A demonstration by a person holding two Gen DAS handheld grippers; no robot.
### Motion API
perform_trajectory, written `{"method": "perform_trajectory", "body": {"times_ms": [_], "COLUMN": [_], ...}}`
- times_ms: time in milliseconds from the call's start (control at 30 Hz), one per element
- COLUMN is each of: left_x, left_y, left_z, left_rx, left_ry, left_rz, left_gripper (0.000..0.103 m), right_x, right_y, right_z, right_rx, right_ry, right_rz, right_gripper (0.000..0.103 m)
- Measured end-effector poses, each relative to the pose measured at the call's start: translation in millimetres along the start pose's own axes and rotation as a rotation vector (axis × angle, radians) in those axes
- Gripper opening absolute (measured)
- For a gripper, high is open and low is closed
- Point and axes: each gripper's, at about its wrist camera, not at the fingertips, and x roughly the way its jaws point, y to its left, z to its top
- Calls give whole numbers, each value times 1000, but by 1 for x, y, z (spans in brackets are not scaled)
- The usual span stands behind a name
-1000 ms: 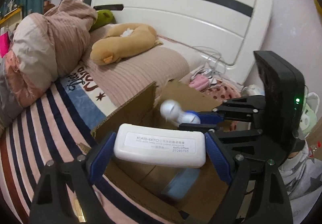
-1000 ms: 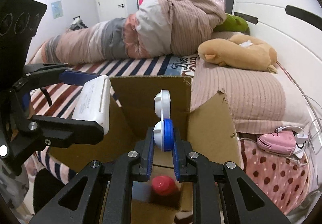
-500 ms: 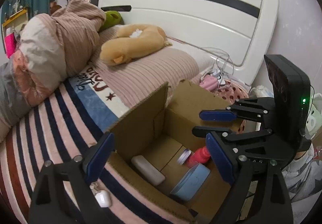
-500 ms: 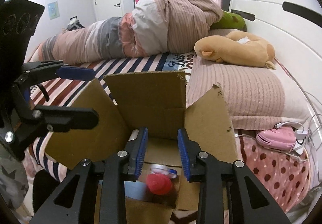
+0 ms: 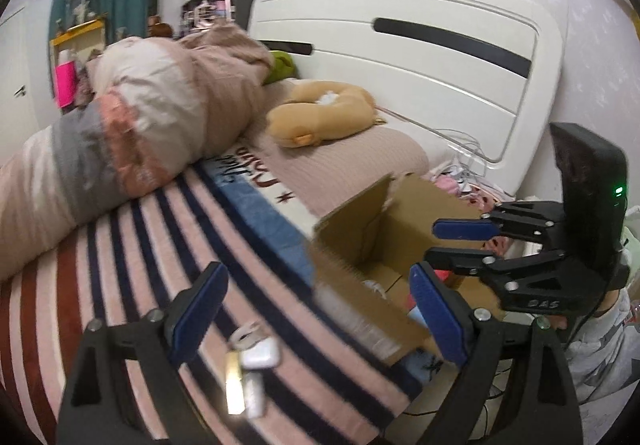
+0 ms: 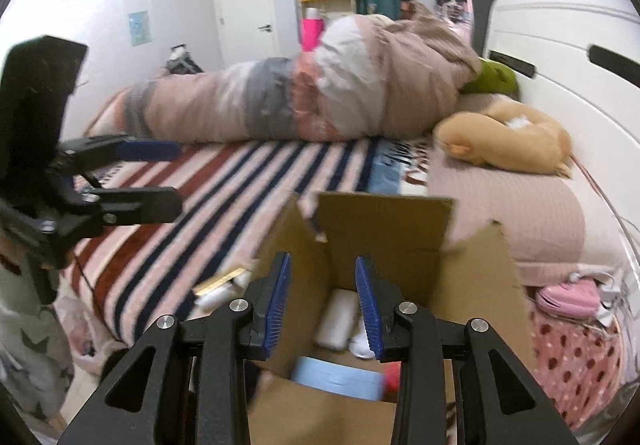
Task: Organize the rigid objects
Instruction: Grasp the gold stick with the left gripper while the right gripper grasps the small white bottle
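Note:
An open cardboard box (image 6: 384, 221) stands at the bed's edge; it also shows in the left wrist view (image 5: 360, 241). Inside lie a white case (image 6: 336, 319), a white contact lens case (image 6: 360, 345), a light blue box (image 6: 336, 377) and a red item (image 6: 394, 379). My right gripper (image 6: 322, 305) is open and empty above the box. My left gripper (image 5: 316, 313) is open and empty over the striped blanket, left of the box. Below it lie a small white case (image 5: 260, 353) and a gold-coloured item (image 5: 234, 385).
A striped blanket (image 5: 120, 245) covers the bed. A rolled duvet (image 6: 320, 85) and an orange plush toy (image 6: 508, 143) lie further back. The white headboard (image 5: 420, 57) stands behind. A pink item with cables (image 6: 568, 297) lies right of the box.
Both grippers opened and dropped the white case and the contact lens case into the box. Since then the left gripper has swung left over the blanket; the right has lifted a little.

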Motion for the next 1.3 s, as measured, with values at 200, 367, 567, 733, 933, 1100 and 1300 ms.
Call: {"method": "perform_trajectory", "body": {"times_ms": [200,367,567,733,933,1100,1300], "left_x": [-16,-10,13,37,59,73,90], "left_y": [49,94,125,141,152,153,141], "left_z": [-47,-95,-131,-150,-158,-161,-165], "left_rx": [-80,-163,-206,-241,-265,-262,-253], "left_ry": [16,56,107,139,159,181,218], "left_rz": [78,122,144,100,72,41,-40], "left_gripper": [90,90,90,90,90,90,81], "right_x": [20,56,119,180,224,230,216], "right_y": [59,104,126,119,100,98,95], "right_z": [10,6,-20,-50,-67,-67,-63], "right_rx": [-52,-82,-36,71,213,239,196], "right_ry": [6,72,202,332,381,370,379], "right_rz": [118,187,218,242,252,206,93], "right_gripper": [29,31,37,37,37,35,40]}}
